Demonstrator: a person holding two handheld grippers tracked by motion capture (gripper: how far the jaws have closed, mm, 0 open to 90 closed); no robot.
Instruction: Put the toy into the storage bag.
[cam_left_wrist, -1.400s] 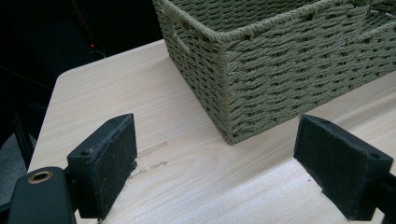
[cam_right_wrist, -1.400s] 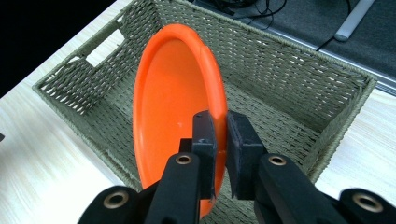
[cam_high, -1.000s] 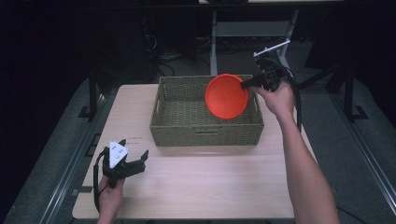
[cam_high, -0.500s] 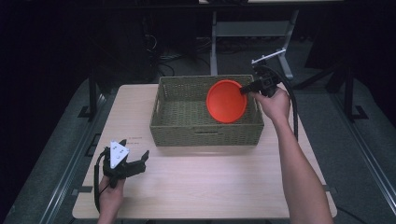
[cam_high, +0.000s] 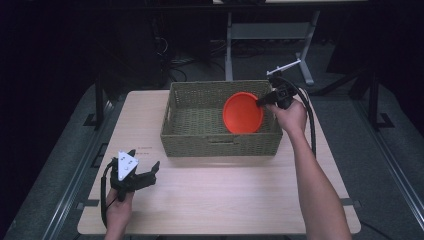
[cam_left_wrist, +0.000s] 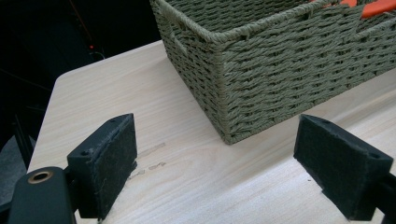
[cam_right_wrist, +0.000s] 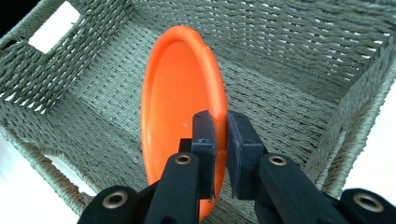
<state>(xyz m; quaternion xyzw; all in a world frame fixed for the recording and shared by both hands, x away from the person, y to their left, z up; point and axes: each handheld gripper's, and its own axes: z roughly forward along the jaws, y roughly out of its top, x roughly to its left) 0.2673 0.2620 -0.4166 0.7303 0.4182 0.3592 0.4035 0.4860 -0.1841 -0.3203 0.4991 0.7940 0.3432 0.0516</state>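
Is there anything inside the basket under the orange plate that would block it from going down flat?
Nothing visible does. The right gripper pinches the orange plate by its rim, on edge over the basket, whose woven floor looks bare.

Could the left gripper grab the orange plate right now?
Probably not. The left gripper sits open at the table's near left corner, and the basket's front wall stands between it and the orange plate, which the right gripper is pinching by the rim inside.

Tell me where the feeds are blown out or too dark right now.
High view: the surroundings beyond the table are nearly black. Right gripper view: the tabletop outside the wicker basket is blown out white; the orange plate is sharp. Left gripper view: evenly lit, pads slightly soft.
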